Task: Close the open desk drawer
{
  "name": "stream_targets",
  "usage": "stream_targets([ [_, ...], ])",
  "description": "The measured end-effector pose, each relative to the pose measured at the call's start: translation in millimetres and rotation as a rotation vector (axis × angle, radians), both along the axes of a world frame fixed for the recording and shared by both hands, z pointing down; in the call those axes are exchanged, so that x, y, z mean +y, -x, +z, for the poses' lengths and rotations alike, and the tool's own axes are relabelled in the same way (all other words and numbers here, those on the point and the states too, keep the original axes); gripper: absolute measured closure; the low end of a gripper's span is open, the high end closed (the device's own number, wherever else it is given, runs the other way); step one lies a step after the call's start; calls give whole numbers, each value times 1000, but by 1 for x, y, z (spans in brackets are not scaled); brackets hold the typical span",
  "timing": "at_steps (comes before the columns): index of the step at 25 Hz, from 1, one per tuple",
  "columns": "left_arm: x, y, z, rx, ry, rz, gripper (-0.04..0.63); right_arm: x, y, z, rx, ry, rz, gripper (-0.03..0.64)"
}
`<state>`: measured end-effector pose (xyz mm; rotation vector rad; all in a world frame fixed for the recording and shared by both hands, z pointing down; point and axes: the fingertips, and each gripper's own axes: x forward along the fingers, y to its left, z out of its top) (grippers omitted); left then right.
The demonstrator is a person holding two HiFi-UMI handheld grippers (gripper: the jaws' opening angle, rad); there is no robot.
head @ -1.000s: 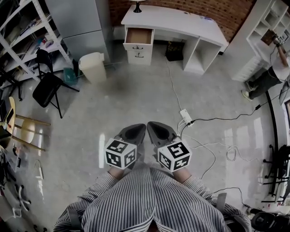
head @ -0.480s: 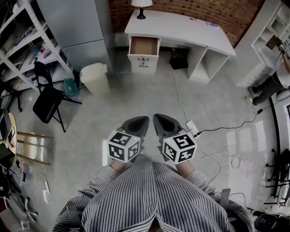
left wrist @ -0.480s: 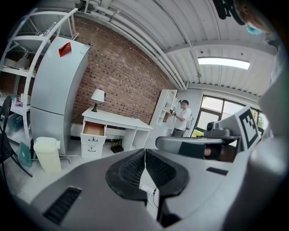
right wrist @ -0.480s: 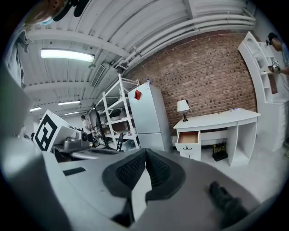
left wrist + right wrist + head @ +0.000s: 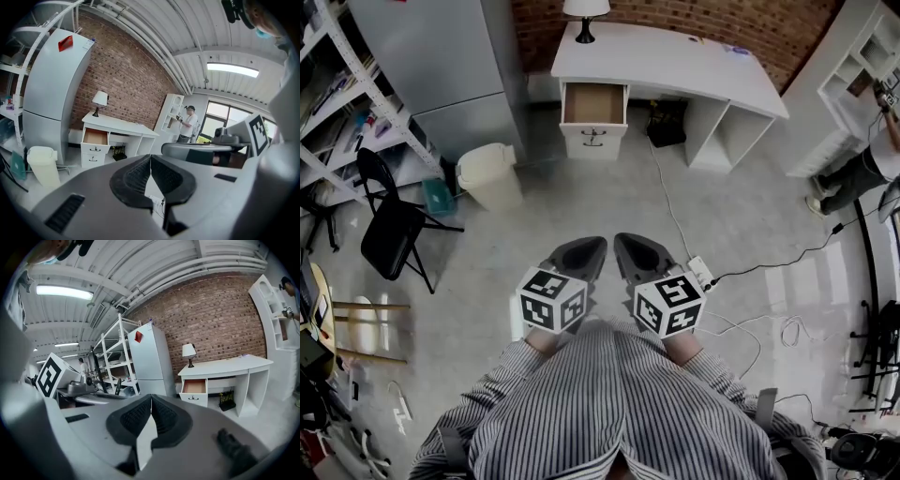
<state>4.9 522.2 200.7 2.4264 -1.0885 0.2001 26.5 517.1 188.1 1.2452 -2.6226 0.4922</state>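
A white desk (image 5: 675, 58) stands against the brick wall at the far end of the room. Its top left drawer (image 5: 593, 103) is pulled out, showing a bare wooden inside; the drawer (image 5: 95, 137) (image 5: 194, 386) also appears in both gripper views. My left gripper (image 5: 581, 254) and right gripper (image 5: 636, 255) are held side by side close to my body, far from the desk. Both are shut with nothing between the jaws.
A cream waste bin (image 5: 490, 175) and a black folding chair (image 5: 391, 225) stand left of the path. A power strip (image 5: 700, 273) and cables trail on the floor at right. A fridge (image 5: 441, 66), metal shelves (image 5: 337, 103) and a person (image 5: 862, 159) at white shelving flank the room.
The view has shifted a little nearer the desk and turned, so the desk and drawer sit more central. Both grippers keep their pose, shut.
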Motion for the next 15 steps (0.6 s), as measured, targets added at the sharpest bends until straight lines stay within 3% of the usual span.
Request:
stream_targets([
  [15,-48,10,16,16,27,-11,580,-52,5,17,33,28,9,600],
])
